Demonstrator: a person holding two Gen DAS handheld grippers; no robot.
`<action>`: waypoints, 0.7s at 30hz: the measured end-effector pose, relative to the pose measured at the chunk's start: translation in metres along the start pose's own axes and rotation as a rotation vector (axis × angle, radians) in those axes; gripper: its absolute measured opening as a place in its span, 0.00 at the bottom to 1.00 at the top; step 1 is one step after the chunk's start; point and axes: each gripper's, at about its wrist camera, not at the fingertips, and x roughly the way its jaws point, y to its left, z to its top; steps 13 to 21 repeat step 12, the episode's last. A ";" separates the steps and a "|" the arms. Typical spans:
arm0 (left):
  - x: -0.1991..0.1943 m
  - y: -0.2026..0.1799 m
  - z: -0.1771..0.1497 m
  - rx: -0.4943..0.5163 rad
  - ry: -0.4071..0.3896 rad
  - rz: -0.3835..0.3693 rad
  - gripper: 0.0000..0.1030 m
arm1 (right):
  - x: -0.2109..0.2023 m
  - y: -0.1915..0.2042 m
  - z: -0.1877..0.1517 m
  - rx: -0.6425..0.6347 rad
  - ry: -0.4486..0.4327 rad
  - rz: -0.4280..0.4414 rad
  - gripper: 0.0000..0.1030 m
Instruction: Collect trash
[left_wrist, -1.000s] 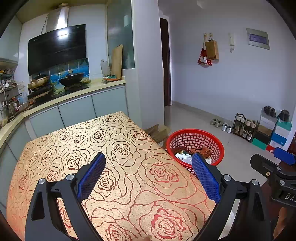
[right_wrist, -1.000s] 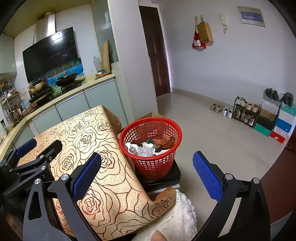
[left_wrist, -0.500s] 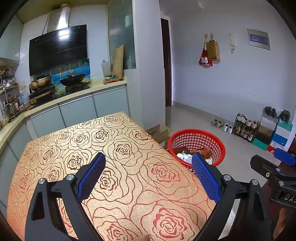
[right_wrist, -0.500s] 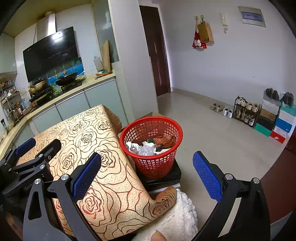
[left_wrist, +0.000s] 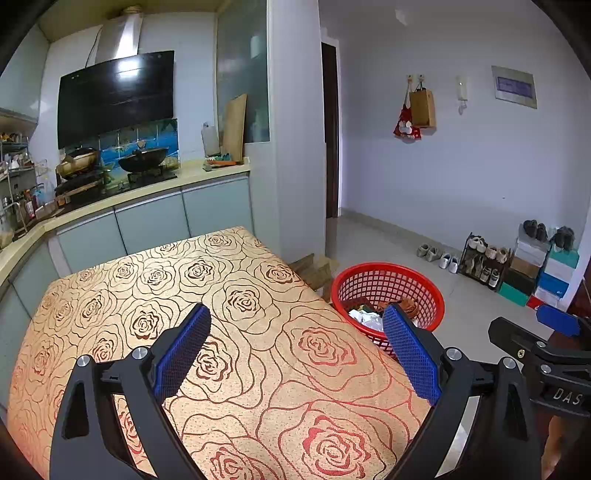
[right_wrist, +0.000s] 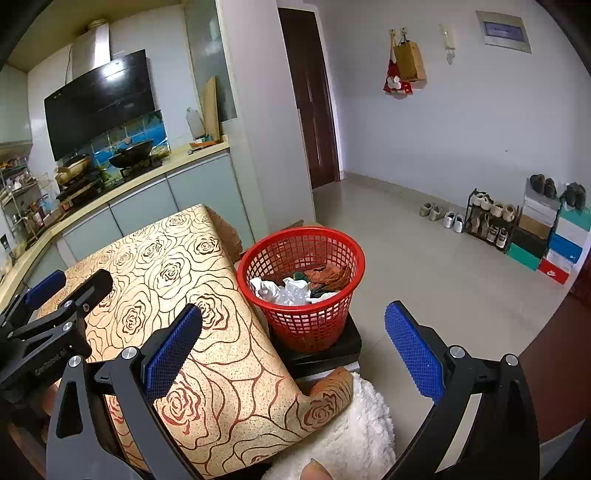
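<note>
A red mesh basket stands on a black box beside the table's right edge and holds white crumpled paper and brown and green scraps. It also shows in the left wrist view. My left gripper is open and empty above the rose-patterned tablecloth. My right gripper is open and empty, held in front of the basket over the table's corner. No trash shows on the table.
A kitchen counter with a stove and wok runs behind the table. A shoe rack and stacked boxes stand by the right wall. A white fluffy cushion lies below the table corner. A dark door is behind.
Both grippers stay open. The left wrist view has shifted slightly, so the basket sits a little further right; the right view is almost unchanged.
</note>
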 end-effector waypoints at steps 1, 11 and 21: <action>0.000 -0.001 0.000 0.003 0.001 0.001 0.88 | 0.000 0.000 0.000 -0.001 0.000 -0.001 0.94; 0.002 0.010 -0.004 -0.022 0.033 0.005 0.88 | 0.009 0.001 0.002 -0.009 0.011 -0.016 0.94; 0.002 0.013 -0.005 -0.028 0.037 0.012 0.88 | 0.011 0.003 0.002 -0.013 0.014 -0.016 0.94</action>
